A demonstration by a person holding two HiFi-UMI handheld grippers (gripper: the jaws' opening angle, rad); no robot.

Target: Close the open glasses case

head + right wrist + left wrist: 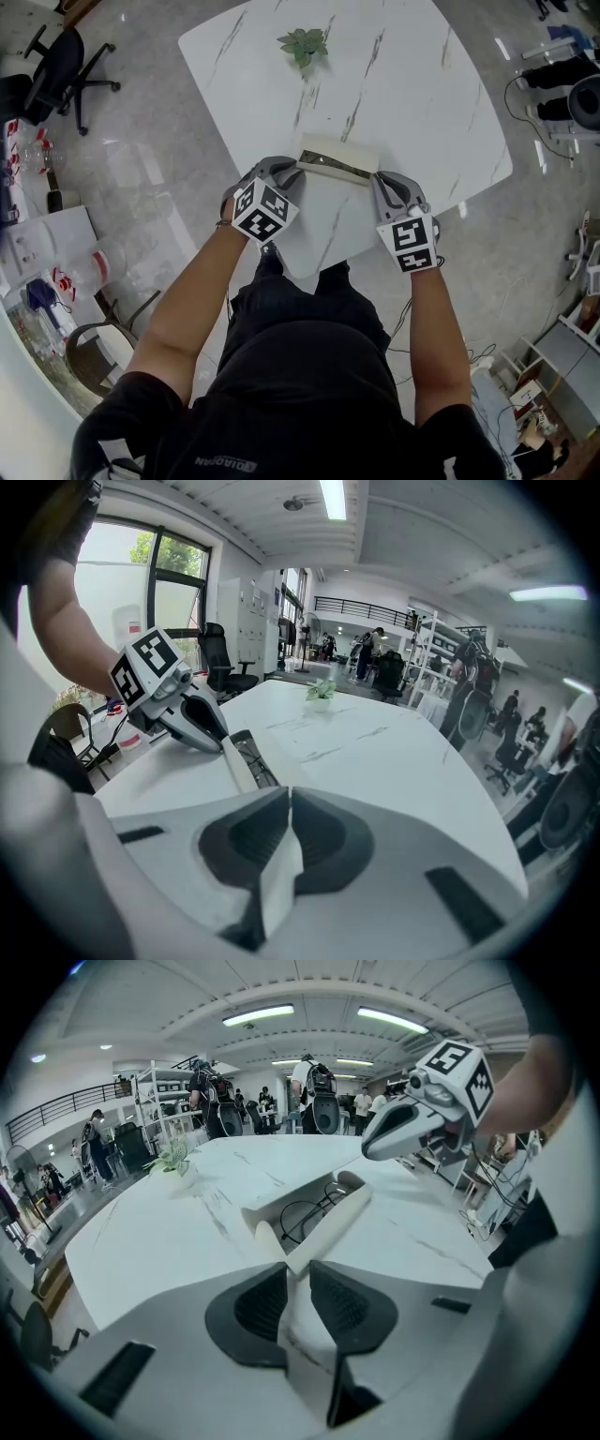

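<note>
Closest to me, my left gripper is pinched nearly shut. Its two dark pads bite on one end of the thin cream lid of the case. My right gripper is the same, jaws squeezed tight on the other end of that lid. A white strip of the lid pokes out between its pads. So both grippers hold the lid, one at each end, and my two arms reach down to them side by side.

The cream box-shaped glasses case lies on the near part of the white marble-look table, close to the corner that points at me. It sits right between the two grippers. The case is not shut yet. From the left gripper view the lid stands tilted up along the near side. Behind it I can see into the tray. A pair of thin black wire glasses lies inside the tray.

Farther along the table, well apart from the case, stands a small green leafy plant. It is near the far edge.

Past the table is a shiny grey floor. A black office chair on wheels stands off to my left. Far back in the room I see shelves and some people, too small to tell much.
</note>
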